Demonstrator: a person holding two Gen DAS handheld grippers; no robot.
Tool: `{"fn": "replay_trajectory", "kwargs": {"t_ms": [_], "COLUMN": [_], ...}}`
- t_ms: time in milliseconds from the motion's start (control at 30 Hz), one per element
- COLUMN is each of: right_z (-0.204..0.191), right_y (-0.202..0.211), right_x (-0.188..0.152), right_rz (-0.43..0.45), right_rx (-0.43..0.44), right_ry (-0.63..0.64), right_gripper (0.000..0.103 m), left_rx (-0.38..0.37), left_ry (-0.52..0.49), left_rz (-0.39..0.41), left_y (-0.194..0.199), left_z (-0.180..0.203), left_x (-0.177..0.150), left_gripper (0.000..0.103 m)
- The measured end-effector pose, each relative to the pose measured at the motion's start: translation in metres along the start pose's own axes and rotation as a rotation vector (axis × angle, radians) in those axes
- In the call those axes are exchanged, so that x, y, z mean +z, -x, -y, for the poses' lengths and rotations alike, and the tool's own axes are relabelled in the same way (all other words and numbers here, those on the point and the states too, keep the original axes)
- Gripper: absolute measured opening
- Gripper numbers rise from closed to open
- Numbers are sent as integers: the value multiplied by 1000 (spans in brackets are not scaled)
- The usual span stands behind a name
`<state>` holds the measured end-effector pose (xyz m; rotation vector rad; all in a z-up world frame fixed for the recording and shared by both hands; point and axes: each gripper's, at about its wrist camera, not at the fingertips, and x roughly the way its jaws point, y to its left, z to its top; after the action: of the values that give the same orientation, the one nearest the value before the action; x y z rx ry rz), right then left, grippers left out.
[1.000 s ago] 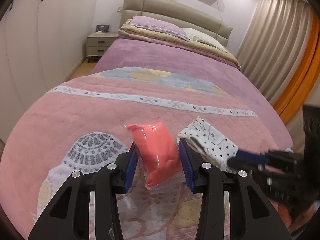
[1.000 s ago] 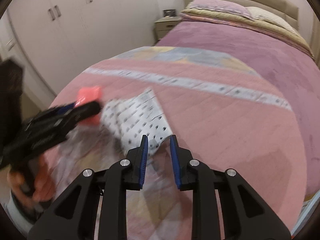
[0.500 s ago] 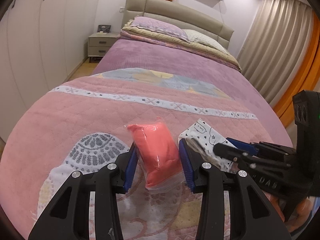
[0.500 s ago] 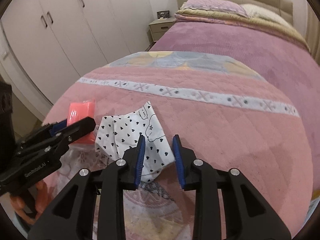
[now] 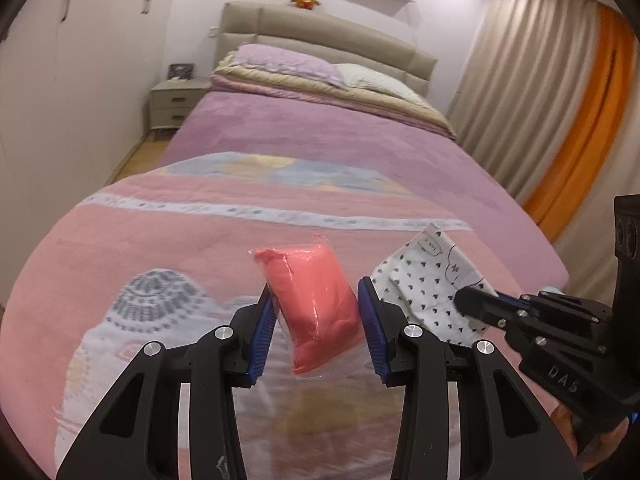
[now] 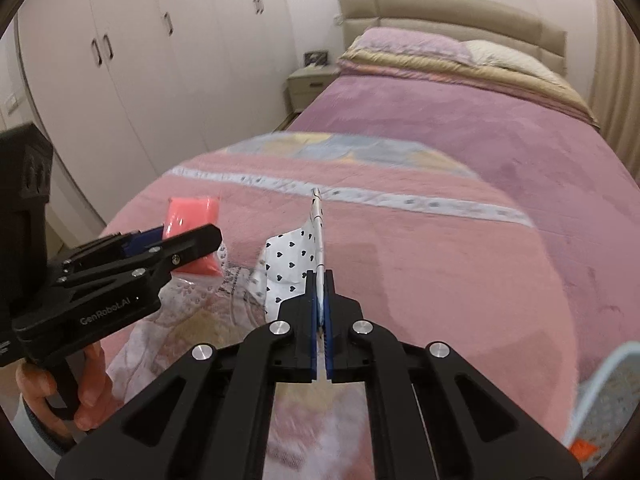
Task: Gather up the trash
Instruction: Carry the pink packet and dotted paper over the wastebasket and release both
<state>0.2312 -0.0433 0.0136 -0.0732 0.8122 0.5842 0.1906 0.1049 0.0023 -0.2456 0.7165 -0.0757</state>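
A coral-pink plastic packet (image 5: pixel 316 308) sits upright between the blue pads of my left gripper (image 5: pixel 316 292), which is shut on it above the quilt. To its right hangs a white wrapper printed with small black hearts (image 5: pixel 424 284), pinched at its lower edge by my right gripper (image 5: pixel 476 304). In the right wrist view that right gripper (image 6: pixel 319 280) is shut on the wrapper (image 6: pixel 292 256), which stands edge-on and raised off the bed. The left gripper (image 6: pixel 212 236) with the pink packet (image 6: pixel 192 212) shows at the left there.
A pink quilt (image 5: pixel 160 240) covers the near end of the bed, a purple blanket (image 5: pixel 320 136) and pillows (image 5: pixel 288 64) the far end. A nightstand (image 5: pixel 172 104) and white wardrobes (image 6: pixel 132 60) stand left, curtains (image 5: pixel 540 92) right. A light blue patterned edge (image 6: pixel 608 400) shows low right.
My right gripper has closed on the heart-print wrapper and lifted it off the quilt. The left gripper has risen a little, still holding the pink packet.
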Motion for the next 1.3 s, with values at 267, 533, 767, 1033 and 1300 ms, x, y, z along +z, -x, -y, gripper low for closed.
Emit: {"fn": "replay_trajectory", "kwargs": {"t_ms": [267,533,767,1033,1300], "right_z": [37,93,146,198,237], "right_y": [80,146,187,207,217], "right_x": [-22,-53,-87,-123,-158], "right_rz": [114,178,197,169,116], "right_rx": [-108,-238,-364,-442,-483], "right_ry": [-88,-207,-331,-480,-584], "right_gripper": [1,1,1,1,1], "left_rx": [-116,-235,-327,-395,-436], "left_ry": [-91,-212,-327,-423,-494], "left_rz": [15,-2,-35,-86,-140], "left_y": [21,21,10,-10,-30], "left_z": [66,151,224,281,314], "left_x": [-6,-14,-26,-44,-56], "left_gripper": [39,39,39,39,39]}}
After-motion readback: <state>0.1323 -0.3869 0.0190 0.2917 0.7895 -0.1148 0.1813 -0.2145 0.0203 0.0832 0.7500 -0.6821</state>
